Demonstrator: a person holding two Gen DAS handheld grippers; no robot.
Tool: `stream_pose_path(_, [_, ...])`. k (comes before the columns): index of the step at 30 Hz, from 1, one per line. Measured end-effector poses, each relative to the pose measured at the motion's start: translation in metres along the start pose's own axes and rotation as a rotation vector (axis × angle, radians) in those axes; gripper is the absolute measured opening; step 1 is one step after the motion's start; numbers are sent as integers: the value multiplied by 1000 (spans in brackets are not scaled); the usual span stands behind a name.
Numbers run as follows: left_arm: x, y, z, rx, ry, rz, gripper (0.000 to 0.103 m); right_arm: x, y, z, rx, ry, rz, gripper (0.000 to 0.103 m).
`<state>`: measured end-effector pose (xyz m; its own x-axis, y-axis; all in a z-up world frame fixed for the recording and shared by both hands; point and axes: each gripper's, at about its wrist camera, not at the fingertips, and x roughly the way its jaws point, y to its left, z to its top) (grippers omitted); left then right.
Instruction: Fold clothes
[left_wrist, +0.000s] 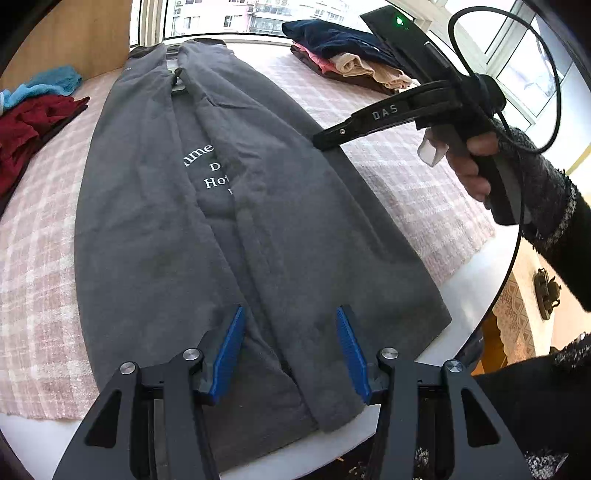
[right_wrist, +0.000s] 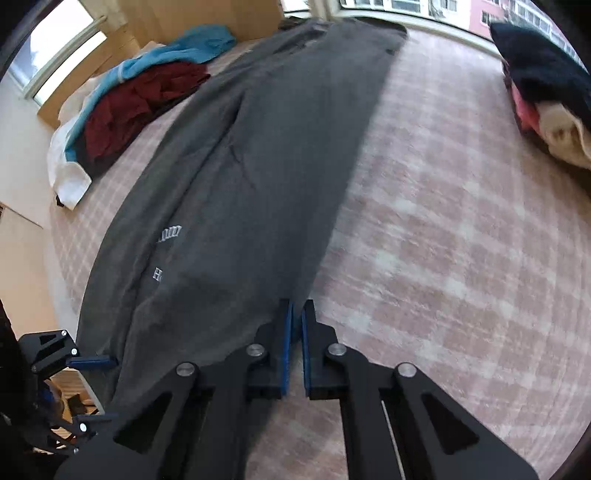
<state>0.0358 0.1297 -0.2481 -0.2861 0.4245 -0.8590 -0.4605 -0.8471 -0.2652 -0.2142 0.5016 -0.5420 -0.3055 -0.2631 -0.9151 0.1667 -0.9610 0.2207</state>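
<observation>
My left fingers (left_wrist: 290, 354) gape over the grey shirt's (left_wrist: 236, 229) near hem; right fingers (right_wrist: 297, 347) (nearly closed) pinch its edge beside bare checked cloth (right_wrist: 461, 240).

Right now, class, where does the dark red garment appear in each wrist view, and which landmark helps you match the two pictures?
Left wrist view: the dark red garment lies at the far left edge, below a blue garment.
Right wrist view: it sits upper left, beside the same blue garment.
Shared landmark: the white lettering on the grey garment.
</observation>
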Motion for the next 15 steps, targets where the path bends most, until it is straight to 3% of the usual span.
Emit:
stream_pose_path(2, [-2,0,-1,-6,2,14,48,-19,4,1,15,-54,-61,32])
stream_pose_path(3, [-4,0,-3,-12,-4,28,47,-27,8,6,9,-79,-52,35])
stream_pose_path(5, [-8,0,-9,-27,-11,46,44,-36,17,22,-30,-109,60,34])
stream_pose_path(8, [-4,-1,-17,-41,-13,55,42,-22,37,67,-73,-111,135,35])
stream_pose_path(10, [-2,-4,-18,-53,-19,57,40,8,57,101,-99,-86,156,35])
stream_pose_path(15, [-4,-2,-20,-77,-28,68,17,48,59,116,-90,58,135,35])
